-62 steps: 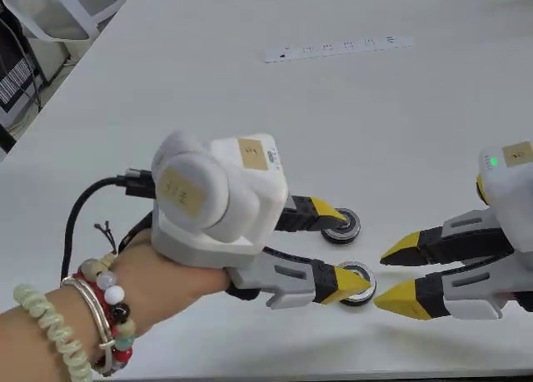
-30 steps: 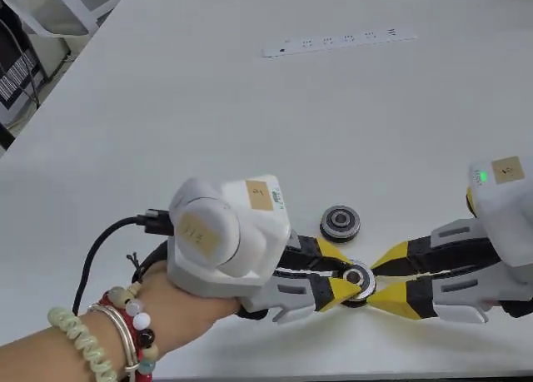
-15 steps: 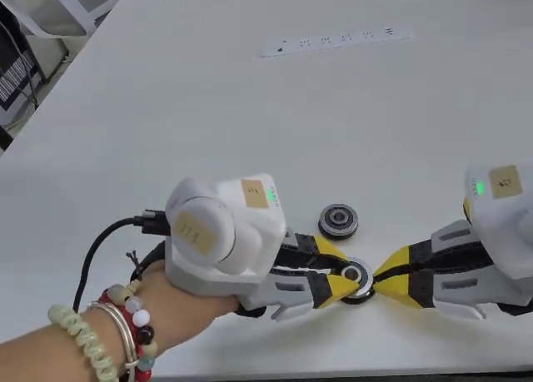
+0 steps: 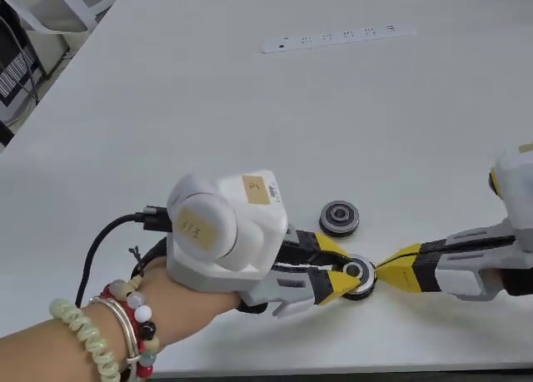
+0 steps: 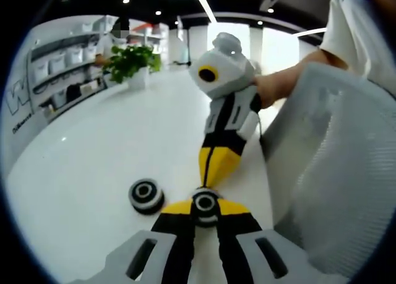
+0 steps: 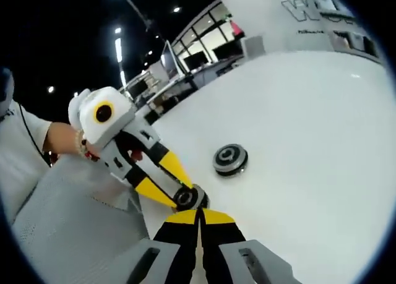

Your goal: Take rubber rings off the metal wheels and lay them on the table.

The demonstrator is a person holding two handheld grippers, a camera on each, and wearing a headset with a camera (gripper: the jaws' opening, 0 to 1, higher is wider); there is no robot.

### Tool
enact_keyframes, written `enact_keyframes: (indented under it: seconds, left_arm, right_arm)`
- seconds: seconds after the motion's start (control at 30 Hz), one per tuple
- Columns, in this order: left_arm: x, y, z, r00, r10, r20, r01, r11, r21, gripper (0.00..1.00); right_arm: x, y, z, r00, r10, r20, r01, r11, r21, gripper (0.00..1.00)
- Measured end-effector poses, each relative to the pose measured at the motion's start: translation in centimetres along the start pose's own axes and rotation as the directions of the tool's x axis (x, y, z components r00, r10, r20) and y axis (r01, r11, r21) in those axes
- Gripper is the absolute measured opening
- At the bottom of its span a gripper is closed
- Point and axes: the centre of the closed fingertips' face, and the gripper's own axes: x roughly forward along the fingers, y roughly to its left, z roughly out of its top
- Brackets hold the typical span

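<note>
The left gripper (image 4: 340, 280) has its jaws closed on a metal wheel (image 4: 358, 274) near the front edge of the white table (image 4: 250, 107), probably just pinning it. The right gripper (image 4: 390, 274), jaws squeezed together right at the wheel's rim, looks like it's going for the black rubber ring (image 4: 365, 290), but it's hard to say if it's nipped any rubber. A second wheel (image 4: 339, 217) lies flat just beside them, ring seemingly on. There's a power strip (image 4: 337, 39) way across the table, and the gripper views show a bright office with shelves and a potted plant (image 5: 130, 61).
</note>
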Motion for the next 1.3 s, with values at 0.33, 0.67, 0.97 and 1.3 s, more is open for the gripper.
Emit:
enact_keyframes:
  seconds: [0.33, 0.67, 0.97, 1.3]
  left_arm:
    - [0.0, 0.1, 0.0, 1.0000, 0.007, 0.005, -0.007, 1.000, 0.006, 0.13]
    - [-0.1, 0.1, -0.1, 0.9999, 0.010, 0.008, -0.010, 1.000, 0.016, 0.13]
    - [-0.1, 0.0, -0.1, 0.9999, 0.013, 0.007, -0.014, 1.000, 0.025, 0.13]
    - [-0.1, 0.0, -0.1, 0.9998, 0.015, 0.011, -0.015, 1.000, 0.021, 0.13]
  right_arm:
    - [0.2, 0.2, -0.3, 0.9997, 0.010, -0.024, -0.008, 0.996, 0.091, 0.00]
    - [0.2, 0.8, -0.2, 0.9992, 0.039, -0.007, -0.037, 0.988, 0.149, 0.00]
    - [0.4, 1.2, 0.0, 0.9978, 0.066, 0.002, -0.065, 0.982, 0.179, 0.00]
    - [0.6, 1.7, 0.2, 0.9944, 0.104, 0.018, -0.105, 0.975, 0.194, 0.00]
